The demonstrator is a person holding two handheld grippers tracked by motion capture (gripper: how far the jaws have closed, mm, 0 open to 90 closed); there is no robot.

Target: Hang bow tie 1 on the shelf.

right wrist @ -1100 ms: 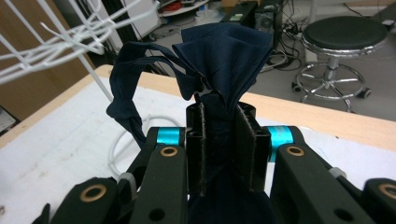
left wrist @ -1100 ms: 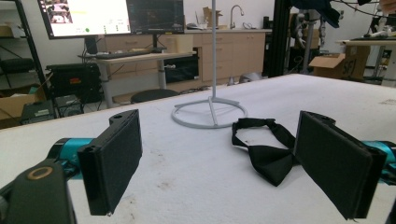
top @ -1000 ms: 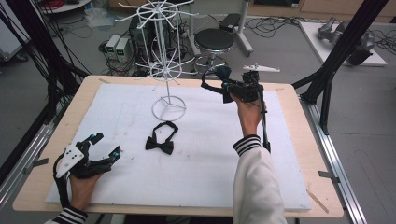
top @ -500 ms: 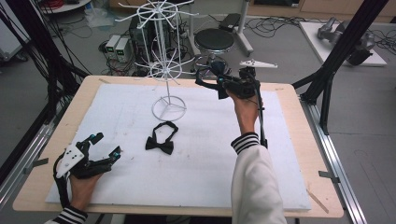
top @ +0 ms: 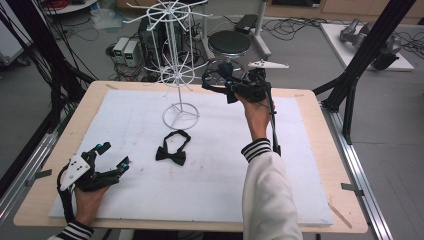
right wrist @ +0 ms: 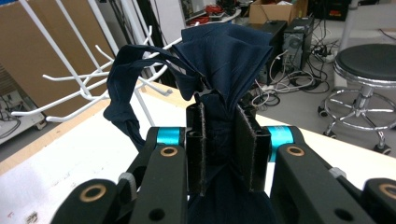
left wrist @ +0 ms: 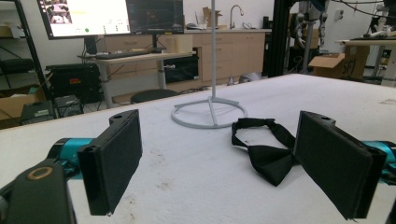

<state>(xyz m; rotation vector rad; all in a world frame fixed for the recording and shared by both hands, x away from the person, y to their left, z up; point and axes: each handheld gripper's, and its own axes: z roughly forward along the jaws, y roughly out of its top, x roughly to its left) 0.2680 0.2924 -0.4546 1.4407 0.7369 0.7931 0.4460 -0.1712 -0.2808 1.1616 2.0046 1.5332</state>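
Holding a navy bow tie (right wrist: pixel 219 51) clenched between its jaws, your right gripper (top: pixel 220 85) is raised over the far edge of the table (top: pixel 310 150), just beside the lower arms of the white wire rack (top: pixel 172 75). In the right gripper view, the tie's folded body stands up out of the pads, and its neck strap (right wrist: pixel 122 93) loops out toward the rack's prongs; whether strap and prong touch cannot be told. Your left gripper (top: pixel 112 155) rests near the near left corner of the table, jaws released and wide apart, nothing between them. A black bow tie (top: pixel 171 150) lies flat on the white foam board (top: pixel 125 115), between the rack's ring base and the near edge, well apart from your right gripper. In the left gripper view, that tie (left wrist: pixel 266 147) sits ahead of the jaws, closer to one pad, not touching it.
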